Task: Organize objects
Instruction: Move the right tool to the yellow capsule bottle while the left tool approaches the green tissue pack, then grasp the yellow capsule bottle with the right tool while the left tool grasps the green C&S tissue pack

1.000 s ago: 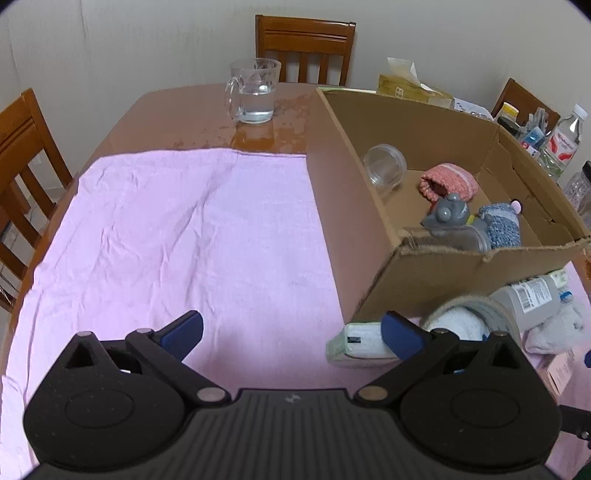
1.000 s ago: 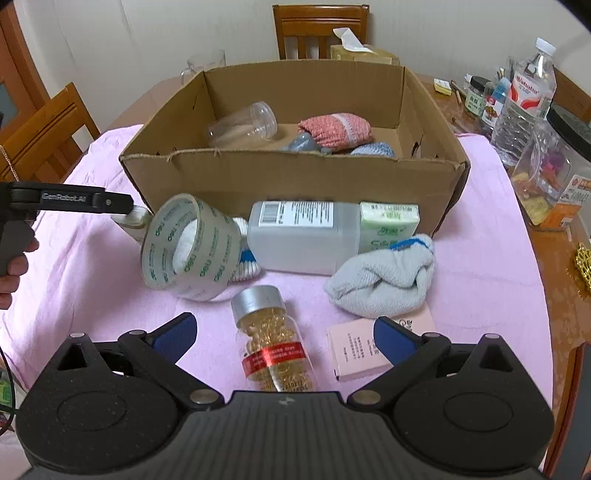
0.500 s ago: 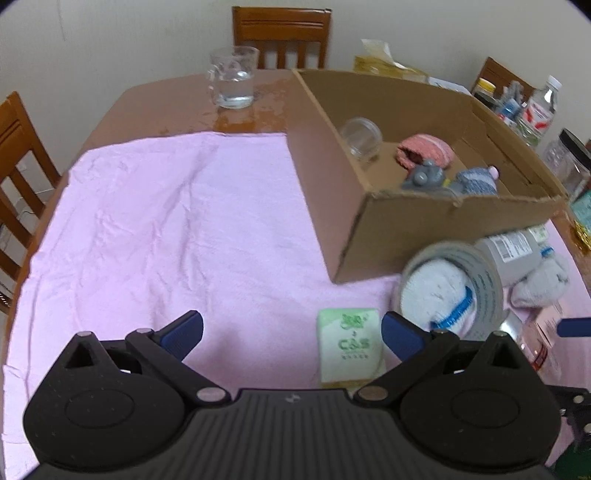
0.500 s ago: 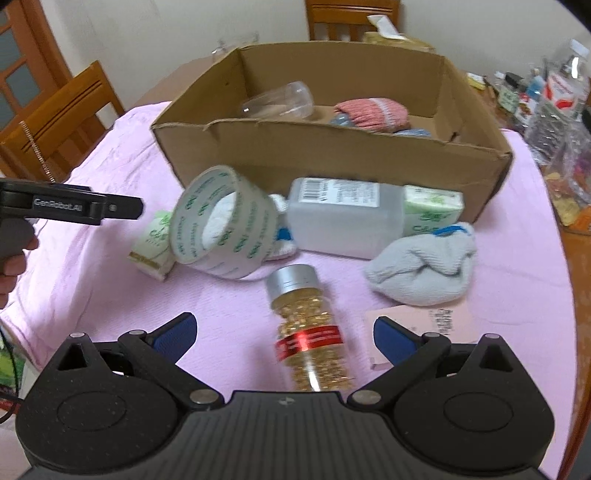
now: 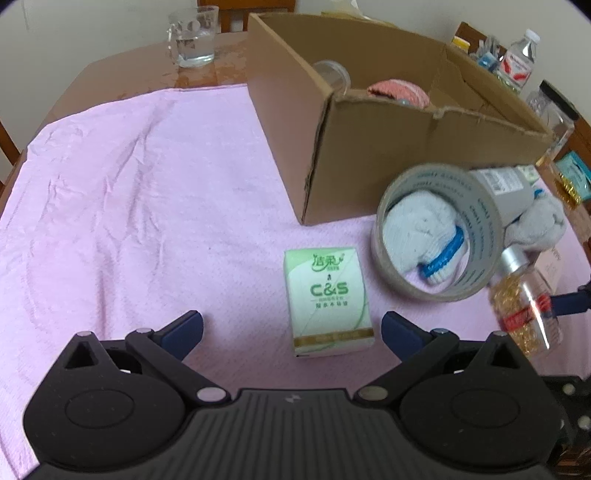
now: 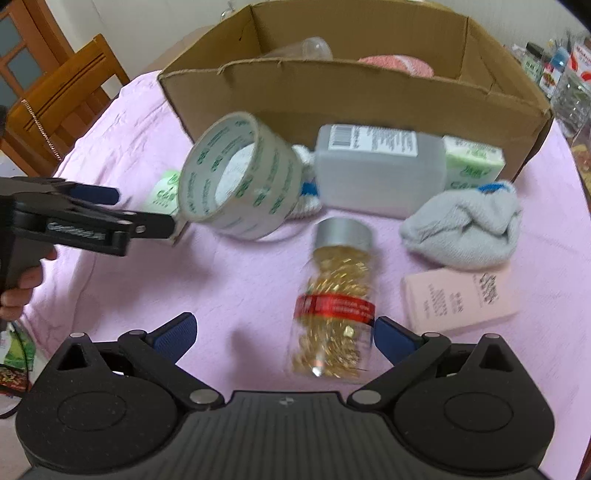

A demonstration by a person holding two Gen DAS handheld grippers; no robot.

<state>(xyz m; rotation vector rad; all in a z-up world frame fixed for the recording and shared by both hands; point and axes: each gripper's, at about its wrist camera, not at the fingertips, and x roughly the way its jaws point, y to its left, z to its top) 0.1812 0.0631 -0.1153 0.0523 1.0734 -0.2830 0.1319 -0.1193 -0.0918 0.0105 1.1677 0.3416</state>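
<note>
My brown bench (image 5: pixel 110 74) meets a plain white wall (image 5: pixel 92 26) at 12 o'clock; a wooden chair (image 6: pixel 66 85) stands at 10.

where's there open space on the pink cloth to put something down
The pink cloth lies bare left of the cardboard box, from the water mug end to the left gripper. It is crowded in front of the box: tissue pack, tape roll, capsule bottle, grey sock.

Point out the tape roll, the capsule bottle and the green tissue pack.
tape roll (image 6: pixel 275 173): right wrist view, on its outer band.
capsule bottle (image 6: pixel 334 306): right wrist view, on the red label.
green tissue pack (image 5: pixel 328 295): left wrist view, on its printed top face.
</note>
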